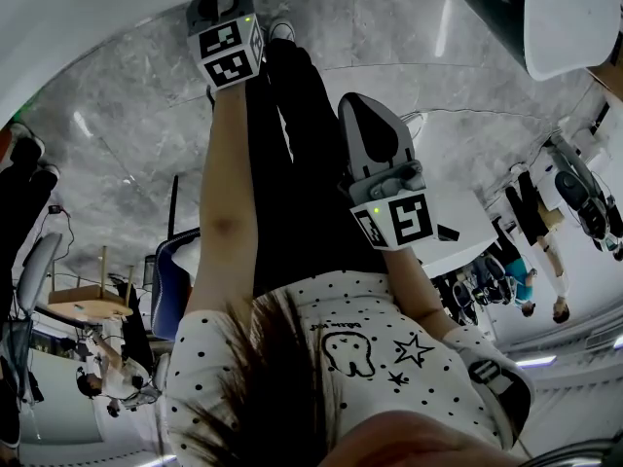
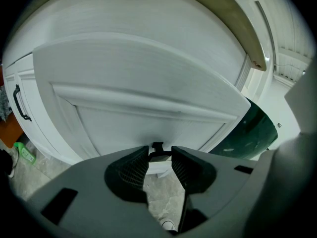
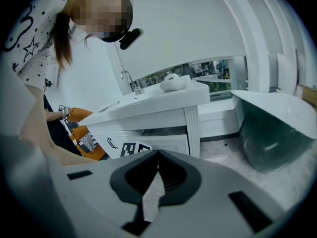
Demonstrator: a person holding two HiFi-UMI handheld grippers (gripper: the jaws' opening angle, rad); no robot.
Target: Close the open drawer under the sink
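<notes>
In the left gripper view the white panelled drawer front [image 2: 148, 83] fills the picture and stands out from the cabinet. Its small black handle [image 2: 157, 151] sits between the pads of my left gripper [image 2: 159, 160], and its bar spans the gap from pad to pad. In the head view only that gripper's marker cube [image 1: 229, 49] shows, at arm's length. My right gripper [image 3: 157, 155] hangs back with its tips together and nothing between them; in the head view the right gripper [image 1: 375, 134] is beside the person's legs. From it I see the sink cabinet [image 3: 190, 118] and the open drawer [image 3: 168, 142].
A neighbouring cabinet door with a black handle [image 2: 20, 103] is on the left, with a green bottle [image 2: 25, 153] on the floor below it. A dark green tub [image 3: 270, 138] stands to the right of the cabinet. A faucet [image 3: 126, 78] and a white roll [image 3: 173, 82] are on the counter.
</notes>
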